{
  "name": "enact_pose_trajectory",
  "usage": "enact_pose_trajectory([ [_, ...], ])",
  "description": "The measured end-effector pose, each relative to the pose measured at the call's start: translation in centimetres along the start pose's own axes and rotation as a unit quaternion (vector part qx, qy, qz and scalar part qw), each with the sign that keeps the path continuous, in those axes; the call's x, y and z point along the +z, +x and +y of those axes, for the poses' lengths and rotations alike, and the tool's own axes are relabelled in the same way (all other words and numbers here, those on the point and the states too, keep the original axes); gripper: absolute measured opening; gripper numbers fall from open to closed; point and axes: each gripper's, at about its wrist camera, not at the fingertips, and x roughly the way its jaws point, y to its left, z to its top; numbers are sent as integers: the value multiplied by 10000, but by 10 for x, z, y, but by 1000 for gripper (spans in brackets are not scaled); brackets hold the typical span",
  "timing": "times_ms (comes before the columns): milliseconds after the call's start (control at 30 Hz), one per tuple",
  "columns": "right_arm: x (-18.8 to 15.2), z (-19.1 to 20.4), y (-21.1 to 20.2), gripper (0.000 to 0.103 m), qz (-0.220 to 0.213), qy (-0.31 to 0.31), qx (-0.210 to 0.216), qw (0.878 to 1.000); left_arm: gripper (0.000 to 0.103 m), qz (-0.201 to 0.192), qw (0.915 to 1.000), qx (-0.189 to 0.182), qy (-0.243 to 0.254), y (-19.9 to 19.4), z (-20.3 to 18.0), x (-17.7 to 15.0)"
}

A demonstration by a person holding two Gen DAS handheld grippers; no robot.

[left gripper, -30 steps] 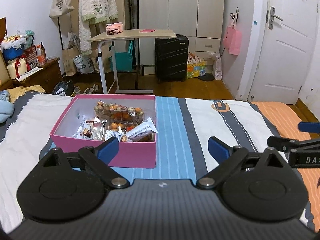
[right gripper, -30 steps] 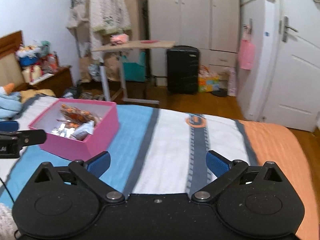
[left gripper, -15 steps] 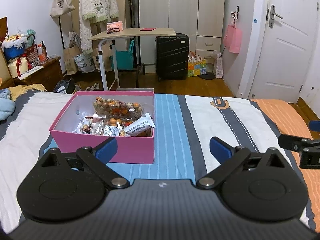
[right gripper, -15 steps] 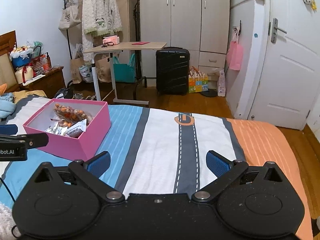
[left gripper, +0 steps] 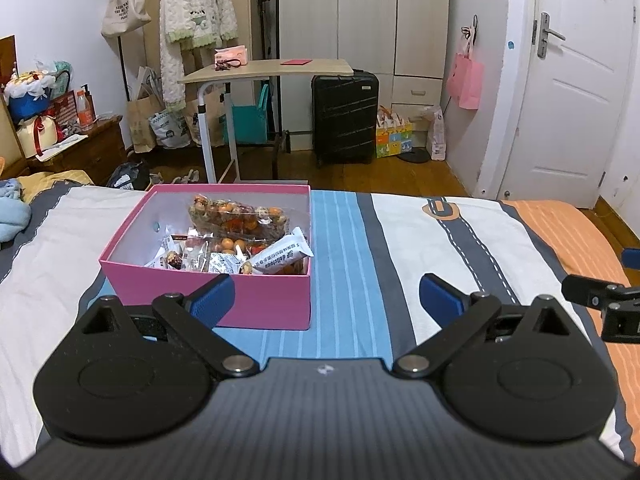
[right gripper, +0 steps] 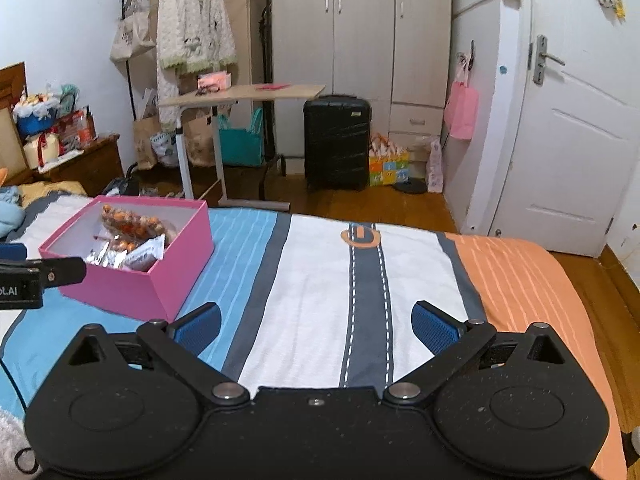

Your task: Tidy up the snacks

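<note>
A pink box (left gripper: 208,296) (right gripper: 132,288) rests on the striped bedspread, filled with several wrapped snacks: a clear bag of orange and brown candies (left gripper: 240,216) at the back and a white packet (left gripper: 280,256) at the front right. My left gripper (left gripper: 324,300) stands open just behind the box's near right corner, with nothing between its blue pads. Over the white and grey stripes to the right of the box, my right gripper (right gripper: 316,326) is open and holds nothing. Each gripper's black tip shows at the edge of the other's view.
The bedspread (right gripper: 320,272) runs blue, grey, white and orange from left to right. Beyond the bed's far edge stand a wheeled side table (left gripper: 268,70), a black suitcase (left gripper: 344,116), a wardrobe and a white door (left gripper: 576,80). A nightstand with clutter (left gripper: 52,120) sits at the left.
Both grippers have pulled back and risen a little from the box, so the box sits farther off in the left view. Both stayed open.
</note>
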Motion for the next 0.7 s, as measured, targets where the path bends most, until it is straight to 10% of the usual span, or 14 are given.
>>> enact_pose_trajectory([
  [700,-5,8,5,102,30,-19,-75,10000,100,-34,9996,173,234,2,-13,-7],
])
